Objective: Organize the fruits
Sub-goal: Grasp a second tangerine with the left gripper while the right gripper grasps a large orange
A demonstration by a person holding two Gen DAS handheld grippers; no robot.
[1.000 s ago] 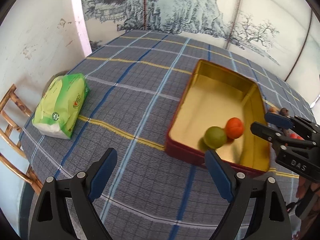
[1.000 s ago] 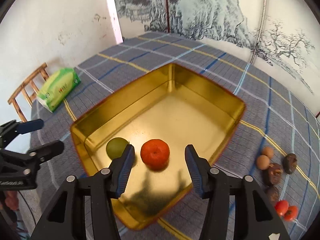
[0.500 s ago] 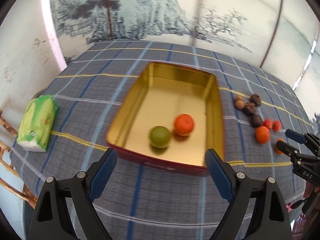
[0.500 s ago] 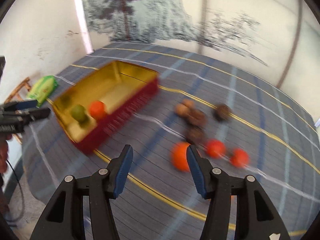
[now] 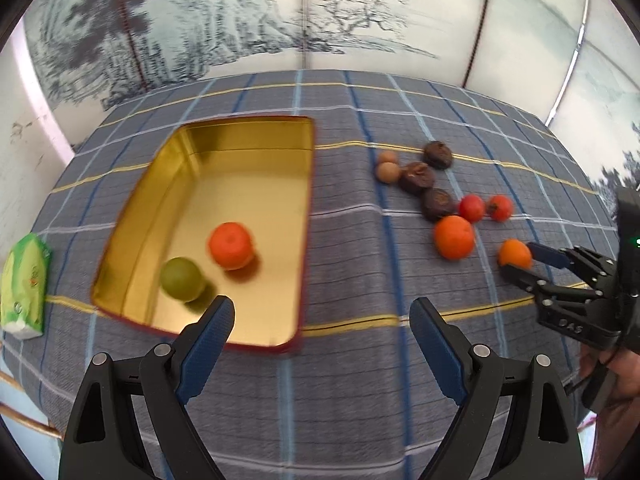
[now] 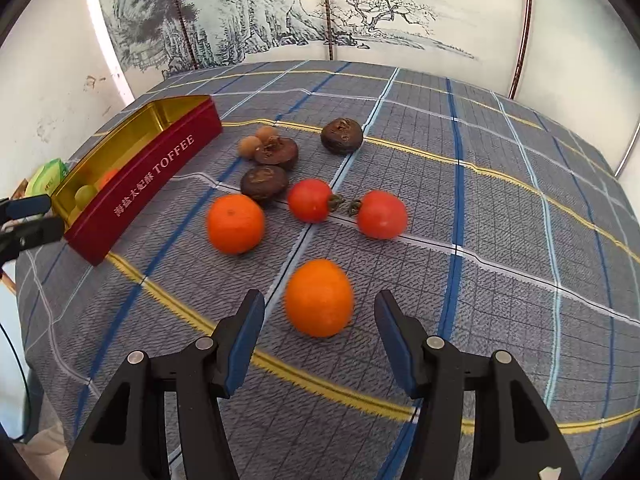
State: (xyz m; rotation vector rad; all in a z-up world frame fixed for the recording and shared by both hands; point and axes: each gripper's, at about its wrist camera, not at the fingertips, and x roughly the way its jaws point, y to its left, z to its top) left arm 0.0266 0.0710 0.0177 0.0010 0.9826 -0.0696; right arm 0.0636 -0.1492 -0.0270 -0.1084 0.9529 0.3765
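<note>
The right gripper (image 6: 320, 320) is hovering over the plaid tablecloth (image 6: 500, 240), its jaws standing spread with the nearest orange fruit (image 6: 319, 298) lying between and just ahead of the blue pads (image 6: 246, 336), neither pad touching it. The figure's left view is showing the same gripper (image 5: 520, 258) at the right edge, its tips flanking that fruit (image 5: 515, 253). Farther out, a second orange (image 6: 235, 223) is sitting to the left, and two red tomatoes (image 6: 310, 200) are resting side by side beyond, their stems facing each other. Three dark wrinkled fruits (image 6: 265, 179) and two small tan round ones (image 6: 250, 146) are clustering at the far side of the group. At far left, the red toffee tin (image 6: 152, 176) is lying open with its gold interior showing.

The left gripper (image 5: 322, 320) is hanging with jaws spread wide and nothing between them, near the tin's (image 5: 306, 216) near right corner. Inside the tin, an orange fruit (image 5: 231, 245) and a green fruit (image 5: 182, 279) are sitting just beside each other. A green packet (image 5: 25, 284) is lying at the table's left edge.
</note>
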